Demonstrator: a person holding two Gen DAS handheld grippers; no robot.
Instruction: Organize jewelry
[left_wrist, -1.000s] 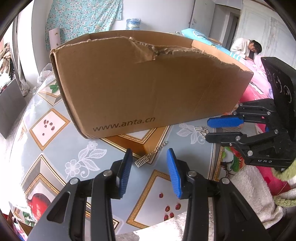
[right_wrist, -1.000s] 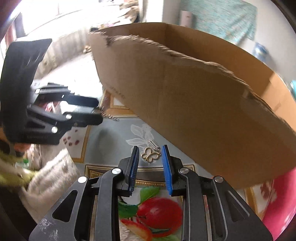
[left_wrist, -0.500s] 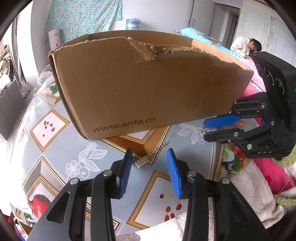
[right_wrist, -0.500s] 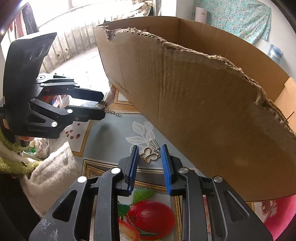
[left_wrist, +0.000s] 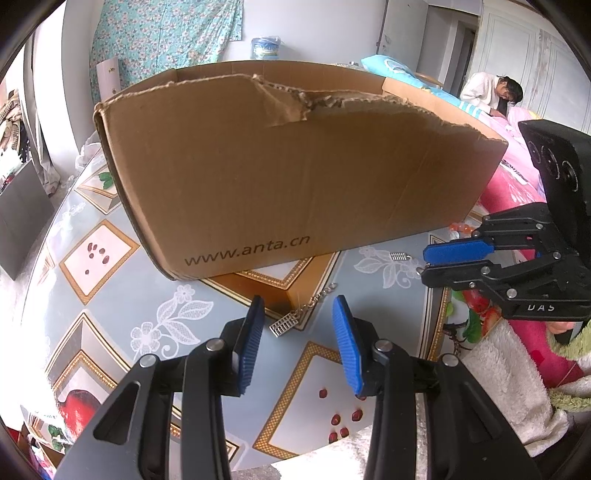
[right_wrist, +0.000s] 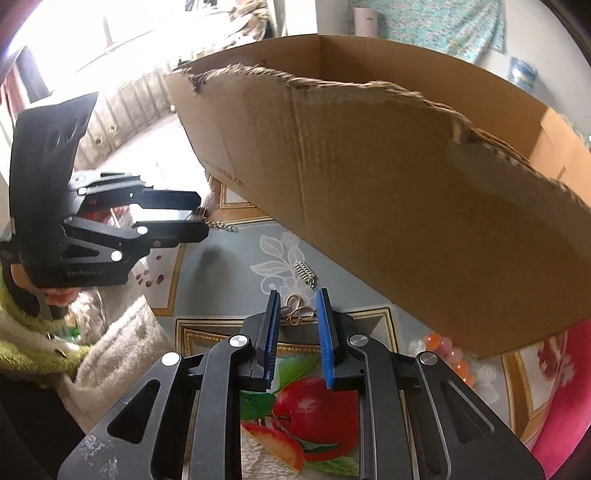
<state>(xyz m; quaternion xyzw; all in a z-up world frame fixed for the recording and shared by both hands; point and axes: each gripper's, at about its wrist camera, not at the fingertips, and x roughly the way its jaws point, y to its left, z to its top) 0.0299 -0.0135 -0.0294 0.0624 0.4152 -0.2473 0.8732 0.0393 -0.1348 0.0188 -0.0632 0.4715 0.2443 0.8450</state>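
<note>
The butterfly pendant (right_wrist: 297, 312) lies on the surface (right_wrist: 221, 266) just in front of the box (right_wrist: 369, 166), between the right gripper (right_wrist: 296, 314)'s narrow fingers; whether they pinch it I cannot tell. A thin flat piece may slip out when lifted. The left gripper (left_wrist: 297, 319), half-open, frames a chain charm (left_wrist: 284, 325).

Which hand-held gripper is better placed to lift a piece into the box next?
Right. The right hand-held gripper already brackets the butterfly pendant beside the cardboard box. The left hand-held gripper is open around the abacus charm.

Matt torn cardboard box (left_wrist: 295, 177), glossy tablecloth (left_wrist: 110, 306)
</note>
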